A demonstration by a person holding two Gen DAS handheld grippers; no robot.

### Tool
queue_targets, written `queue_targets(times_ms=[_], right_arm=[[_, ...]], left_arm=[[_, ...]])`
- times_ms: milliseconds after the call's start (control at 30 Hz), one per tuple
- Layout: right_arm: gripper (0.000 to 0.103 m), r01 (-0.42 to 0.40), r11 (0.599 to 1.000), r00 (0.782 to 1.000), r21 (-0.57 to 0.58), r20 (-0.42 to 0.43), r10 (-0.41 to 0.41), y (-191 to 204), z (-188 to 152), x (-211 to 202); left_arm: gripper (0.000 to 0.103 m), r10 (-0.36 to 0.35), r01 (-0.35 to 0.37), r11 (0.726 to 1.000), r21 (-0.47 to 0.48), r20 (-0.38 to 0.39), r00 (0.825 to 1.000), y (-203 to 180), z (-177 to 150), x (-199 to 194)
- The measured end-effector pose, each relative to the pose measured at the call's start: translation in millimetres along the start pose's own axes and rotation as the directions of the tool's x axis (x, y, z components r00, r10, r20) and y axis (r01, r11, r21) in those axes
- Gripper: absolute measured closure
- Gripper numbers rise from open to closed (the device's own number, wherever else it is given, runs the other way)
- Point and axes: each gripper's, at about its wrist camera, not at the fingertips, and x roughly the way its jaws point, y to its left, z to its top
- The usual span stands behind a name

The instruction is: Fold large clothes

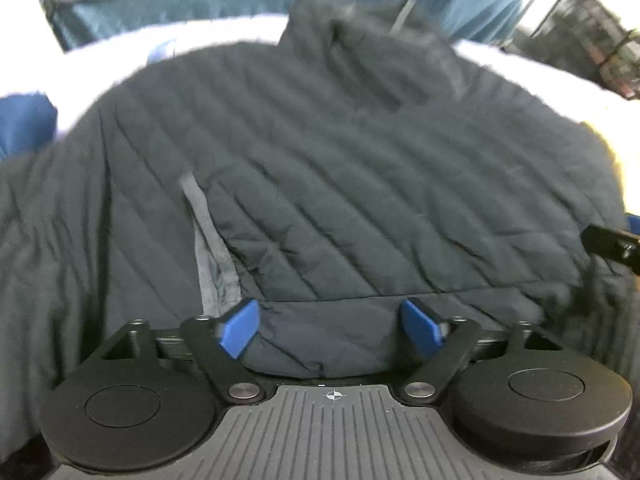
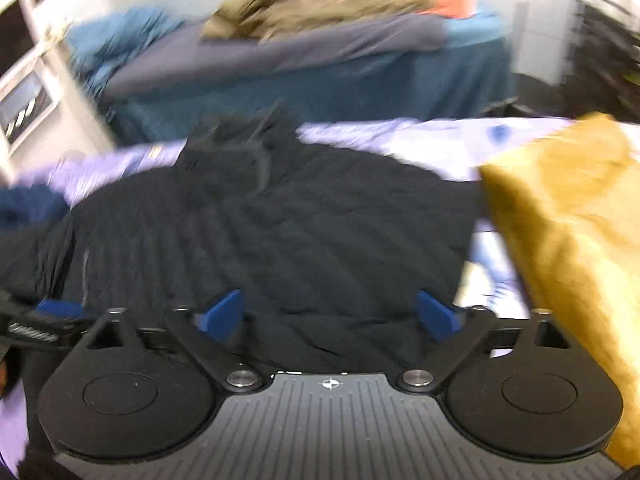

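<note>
Both pairs of jaws stand spread wide, the left gripper and right gripper tilted down over the dark quilted puffer jacket, whose diagonal stitched ribs lie flat on a pale lilac sheet. Its hem sits between the blue pads, unpinched. A mustard cushion lies beside the jacket's right edge.
</note>
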Motion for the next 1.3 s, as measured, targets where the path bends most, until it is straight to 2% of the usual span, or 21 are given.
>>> queue_targets(times_ms=[33,100,167,233,600,867,1033,1133,1200,1300], right_arm=[[0.001,0.009,1.000,0.999,-0.013,-0.046,-0.009,3.6,1.4,15.7],[0.000,0.077,0.997,0.986,-0.020,-0.148,-0.079,6.8,0.0,48.7],[0.000,0.125,0.991,0.968,-0.053,-0.211,-0.133,9.9,-4.7,72.9],[0.000,0.131,0.988,0.968,-0.081,-0.203,-0.145,12.3,-7.6,82.9],[0.000,0.146,0.989,0.975,-0.022,-0.165,-0.147,11.0,-11.9,90.5],[0.000,0.172,0.985,0.973,-0.021,-0.153,-0.174,14.0,-18.0,82.5],[0.000,0.179,0.984,0.972,-0.020,-0.149,-0.180,16.2,-18.7,76.8],[0.000,0.189,0.982,0.970,-0.016,-0.155,-0.189,18.7,-16.5,65.2],[0.001,0.202,0.979,0.970,0.003,-0.139,-0.200,22.3,-17.9,52.6],[0.001,0.171,0.985,0.980,0.021,-0.103,-0.168,29.6,-27.4,30.3]], left_arm=[[0.000,-0.004,0.004,1.000,-0.012,-0.013,1.000,0.8,2.1,7.0],[0.000,-0.018,0.018,1.000,-0.018,-0.024,1.000,-1.8,3.9,15.4],[0.000,0.013,-0.012,1.000,0.017,-0.034,0.999,-10.5,5.2,20.8],[0.000,0.034,-0.033,0.999,0.024,-0.031,0.999,-15.9,6.1,23.8],[0.000,0.054,-0.054,0.999,-0.006,-0.025,0.998,-24.0,4.4,28.5],[0.000,0.046,-0.045,0.999,-0.009,0.069,0.997,-23.2,-15.5,23.5],[0.000,0.009,-0.008,1.000,-0.003,0.125,0.992,-15.4,-36.5,9.8],[0.000,-0.017,0.025,0.999,-0.047,0.144,0.989,-6.0,-50.1,-11.5],[0.000,-0.057,0.073,0.994,-0.076,0.196,0.979,5.0,-68.4,-34.1],[0.000,-0.090,0.125,0.984,-0.125,0.259,0.962,28.6,-106.8,-65.9]])
